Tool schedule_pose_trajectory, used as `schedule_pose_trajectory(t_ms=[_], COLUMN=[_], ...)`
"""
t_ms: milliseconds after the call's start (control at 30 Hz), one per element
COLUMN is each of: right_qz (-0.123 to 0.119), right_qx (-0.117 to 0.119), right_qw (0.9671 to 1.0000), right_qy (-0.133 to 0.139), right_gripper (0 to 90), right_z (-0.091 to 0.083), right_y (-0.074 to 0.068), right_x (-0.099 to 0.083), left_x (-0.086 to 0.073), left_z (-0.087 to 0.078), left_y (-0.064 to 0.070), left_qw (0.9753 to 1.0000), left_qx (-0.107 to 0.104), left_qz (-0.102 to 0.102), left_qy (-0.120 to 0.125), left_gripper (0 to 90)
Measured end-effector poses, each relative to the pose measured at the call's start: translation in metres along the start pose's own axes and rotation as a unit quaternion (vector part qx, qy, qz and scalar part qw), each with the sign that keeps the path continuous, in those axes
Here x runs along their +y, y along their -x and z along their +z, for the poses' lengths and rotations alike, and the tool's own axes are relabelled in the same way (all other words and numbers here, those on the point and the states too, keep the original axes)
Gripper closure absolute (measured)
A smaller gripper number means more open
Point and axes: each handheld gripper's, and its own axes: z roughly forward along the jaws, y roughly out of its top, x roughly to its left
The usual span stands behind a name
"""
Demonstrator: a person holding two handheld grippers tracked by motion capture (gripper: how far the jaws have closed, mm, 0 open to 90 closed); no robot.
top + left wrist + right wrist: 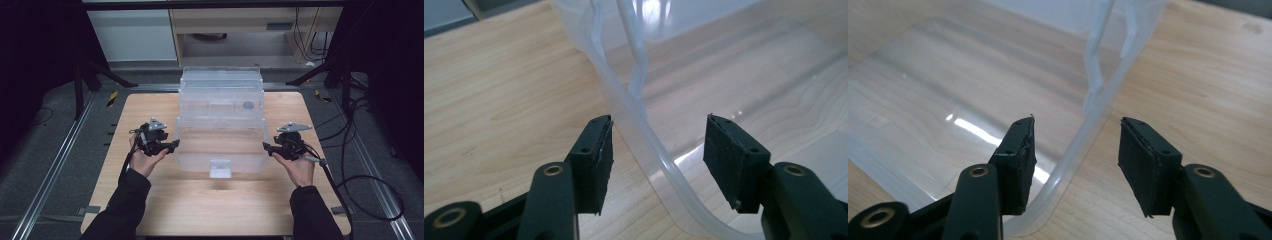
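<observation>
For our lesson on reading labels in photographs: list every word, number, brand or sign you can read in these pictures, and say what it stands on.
No text can be read anywhere.
The clear plastic box carries a small grey round mark on its far wall: too small to tell if it holds writing.
The left gripper, the right gripper and the wooden table show no lettering.
</observation>
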Motion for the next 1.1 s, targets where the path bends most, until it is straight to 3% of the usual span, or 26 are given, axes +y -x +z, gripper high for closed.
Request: schedule_pose_trajectory(t_ms=[100, 233, 300, 367, 400, 500, 767, 1000, 1100], right_qz=[0.003, 0.005, 0.003, 0.005, 0.011, 0.015, -0.001, -0.005, -0.005], right_qx=[0.002, 0.006, -0.001, -0.003, 0.0, -0.002, 0.003, 0.011, 0.012], right_qw=[0.9999, 0.9998, 0.9998, 0.9994, 0.999, 0.9984, 0.9981, 0.9978, 0.9978], right_qy=[-0.015, -0.017, -0.021, -0.034, -0.043, -0.054, -0.062, -0.065, -0.066], right_gripper=[54.1, 60.5, 61.9, 64.6, 65.1, 66.6, 66.5, 66.5, 66.5], right_z=[0.006, 0.01, 0.011, 0.013, 0.014, 0.014, 0.015, 0.015, 0.014], right_y=[-0.001, -0.004, -0.006, -0.006, -0.007, -0.009, -0.02, -0.031, -0.032], right_x=[-0.001, -0.002, -0.002, -0.002, -0.002, 0.001, 0.002, 0.002, 0.001], left_x=[-0.005, -0.009, -0.009, -0.008, -0.008, -0.006, -0.012, -0.023, -0.023], left_z=[0.006, 0.008, 0.008, 0.01, 0.011, 0.009, -0.003, -0.013, -0.013], left_y=[-0.001, 0.0, 0.003, 0.007, 0.008, 0.009, 0.012, 0.006, 0.006], left_qw=[0.9999, 0.9996, 0.9997, 0.9995, 0.9993, 0.9986, 0.9972, 0.997, 0.9969], left_qx=[-0.002, -0.022, -0.018, -0.008, -0.007, -0.002, 0.017, -0.001, -0.004], left_qz=[-0.008, -0.019, -0.013, -0.005, -0.016, -0.021, -0.017, -0.035, -0.033], left_qy=[-0.005, 0.0, -0.006, -0.03, -0.032, -0.048, -0.071, -0.069, -0.072], left_gripper=[49.2, 56.7, 59.4, 60.0, 62.0, 64.6, 65.2, 64.4, 64.2])
